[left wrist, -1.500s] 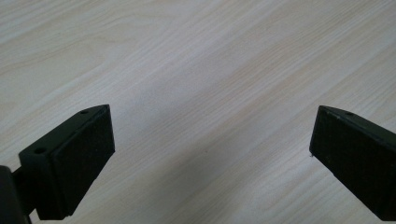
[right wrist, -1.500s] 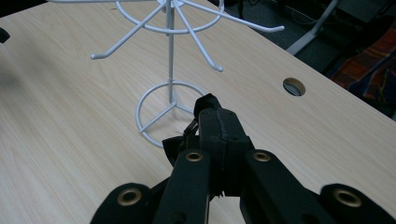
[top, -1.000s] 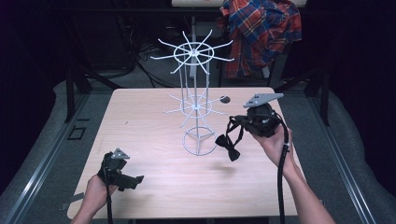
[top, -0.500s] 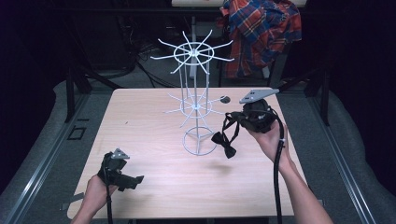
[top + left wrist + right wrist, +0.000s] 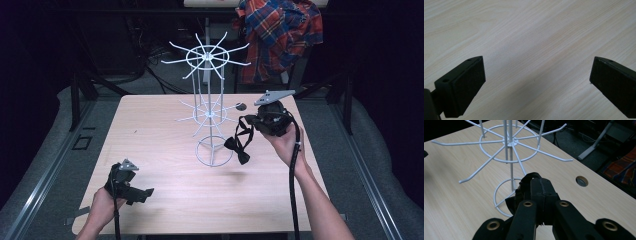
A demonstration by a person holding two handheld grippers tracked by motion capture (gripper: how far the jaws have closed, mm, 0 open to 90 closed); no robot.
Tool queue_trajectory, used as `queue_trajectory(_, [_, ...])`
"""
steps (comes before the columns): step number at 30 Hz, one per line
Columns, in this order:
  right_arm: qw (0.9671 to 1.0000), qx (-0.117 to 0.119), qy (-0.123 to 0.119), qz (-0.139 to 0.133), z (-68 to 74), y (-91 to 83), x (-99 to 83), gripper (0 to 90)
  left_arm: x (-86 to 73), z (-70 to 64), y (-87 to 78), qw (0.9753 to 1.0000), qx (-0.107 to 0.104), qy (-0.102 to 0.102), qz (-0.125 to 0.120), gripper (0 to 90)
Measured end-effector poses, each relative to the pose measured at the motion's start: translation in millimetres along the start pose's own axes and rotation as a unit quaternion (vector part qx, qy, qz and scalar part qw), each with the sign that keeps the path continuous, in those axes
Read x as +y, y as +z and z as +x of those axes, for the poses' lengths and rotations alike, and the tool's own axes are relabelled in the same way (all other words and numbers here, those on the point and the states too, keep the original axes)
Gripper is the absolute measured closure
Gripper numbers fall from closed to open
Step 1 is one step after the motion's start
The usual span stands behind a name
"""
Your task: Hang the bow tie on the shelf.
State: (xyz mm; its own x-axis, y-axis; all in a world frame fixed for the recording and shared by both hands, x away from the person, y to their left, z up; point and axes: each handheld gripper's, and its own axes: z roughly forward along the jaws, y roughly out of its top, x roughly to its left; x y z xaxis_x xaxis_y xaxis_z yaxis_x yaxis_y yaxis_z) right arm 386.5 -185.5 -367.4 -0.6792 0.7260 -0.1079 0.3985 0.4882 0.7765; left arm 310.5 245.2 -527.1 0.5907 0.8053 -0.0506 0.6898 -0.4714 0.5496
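The right gripper [image 5: 248, 125], raised at the right of the light wooden table [image 5: 155, 130], has its jaws pinched on the strap of a black fabric bow tie [image 5: 237, 150] that hangs just right of the white wire spinner rack [image 5: 209, 117], near its ring base. The left gripper [image 5: 537, 82] rests at the near left corner, jaws spread wide over bare wood. No readable brand, label or writing appears; a red plaid shirt [image 5: 280, 35] hangs beyond the far edge.
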Motion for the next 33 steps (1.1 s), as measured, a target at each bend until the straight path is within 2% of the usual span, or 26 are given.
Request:
queue_trajectory(15, [0.9998, 0.008, 0.018, 0.001, -10.0, 15.4, -6.4, 90.0, 0.1, -0.1, 0.5, 1.0000, -0.001, 0.000, 0.000, 0.2])
queue_trajectory(26, [0.9989, 0.028, 0.038, 0.000, -12.0, 29.8, -14.2, 90.0, 0.5, -0.5, 0.2, 1.0000, -0.002, 0.002, 0.000, 0.2])
queue_trajectory(33, [0.9987, 0.026, 0.043, 0.005, -13.3, 33.7, -16.9, 90.0, 0.4, -0.5, 0.0, 1.0000, -0.002, 0.002, -0.001, 0.2])
